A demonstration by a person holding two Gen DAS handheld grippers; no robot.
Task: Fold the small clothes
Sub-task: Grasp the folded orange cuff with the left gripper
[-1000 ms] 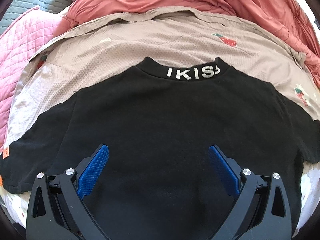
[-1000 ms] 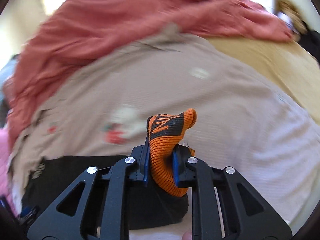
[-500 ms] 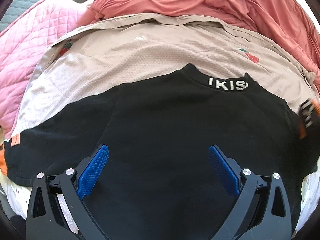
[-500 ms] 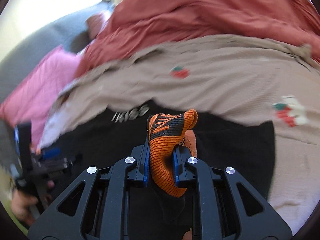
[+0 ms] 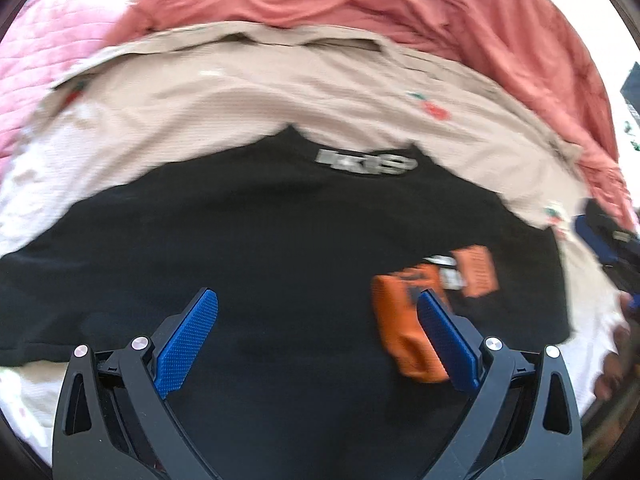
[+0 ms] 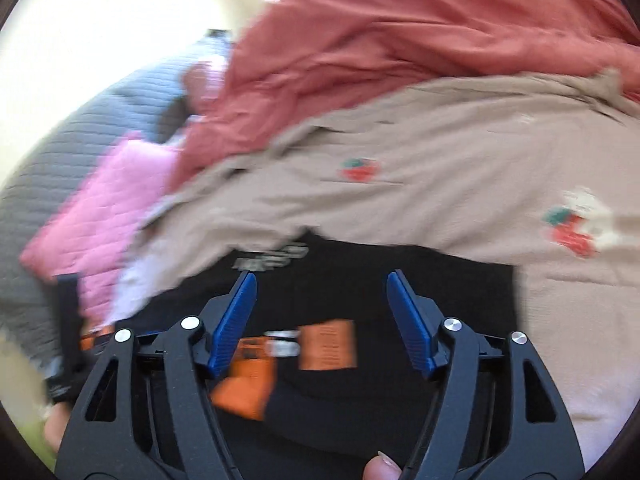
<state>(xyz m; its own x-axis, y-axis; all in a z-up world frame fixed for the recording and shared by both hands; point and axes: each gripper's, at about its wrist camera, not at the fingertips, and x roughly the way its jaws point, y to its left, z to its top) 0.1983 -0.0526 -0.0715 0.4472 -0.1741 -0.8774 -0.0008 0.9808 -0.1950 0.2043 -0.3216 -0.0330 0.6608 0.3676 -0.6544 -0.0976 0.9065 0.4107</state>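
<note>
Since the black t-shirt (image 5: pixel 280 264) lies flat on the beige sheet (image 5: pixel 240 92) with its orange-cuffed sleeve (image 6: pixel 248 376) folded inward, it looks soft, light, limp; best pinched at a hem or shoulder edge. Right gripper (image 6: pixel 320 312) jaws opening, nothing clamped; left gripper (image 5: pixel 316 340) wide, empty.

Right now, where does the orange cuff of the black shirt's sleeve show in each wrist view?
Left wrist view: orange cuff low right, partly behind the left gripper's right finger.
Right wrist view: orange cuff low, left of centre, lying on the black shirt.
Shared landmark: white collar lettering.
</note>
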